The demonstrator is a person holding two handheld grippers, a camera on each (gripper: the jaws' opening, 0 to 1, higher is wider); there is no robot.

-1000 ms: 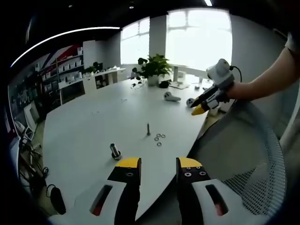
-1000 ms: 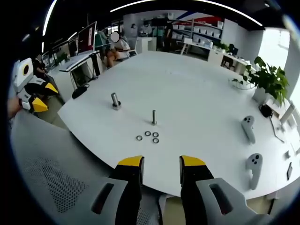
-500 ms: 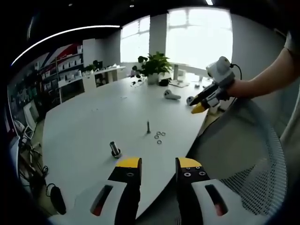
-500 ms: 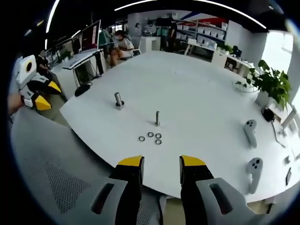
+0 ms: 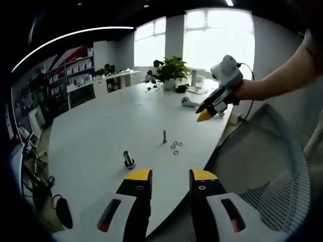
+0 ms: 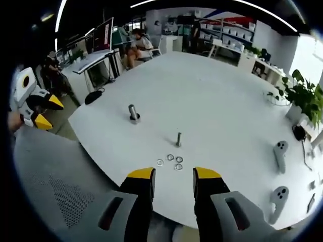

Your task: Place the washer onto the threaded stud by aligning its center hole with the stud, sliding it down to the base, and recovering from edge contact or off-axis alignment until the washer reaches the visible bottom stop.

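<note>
**Four washers loose beside the stud, both grippers empty**

One broad white table [image 6: 222, 96] carries everything. Beyond it in the left gripper view stands a potted plant [image 5: 170, 70] before bright windows; in the right gripper view two white controllers [image 6: 280, 151] lie on the table well to the right of the stud.

Near the table's front edge the threaded stud [image 6: 178, 139] stands upright, bare of any washer. Off to its left, well apart, stands a second, thicker upright bolt [image 6: 133, 113]. Just in front of the stud, between it and the table edge, the washers [image 6: 170, 161] lie flat in a small cluster, apart from the stud.

The right gripper [image 6: 173, 177] hangs over the table edge just short of the washers, jaws parted with nothing between them. The left gripper [image 5: 170, 178] hangs off the table's edge, farther from the stud, likewise parted and empty.
</note>
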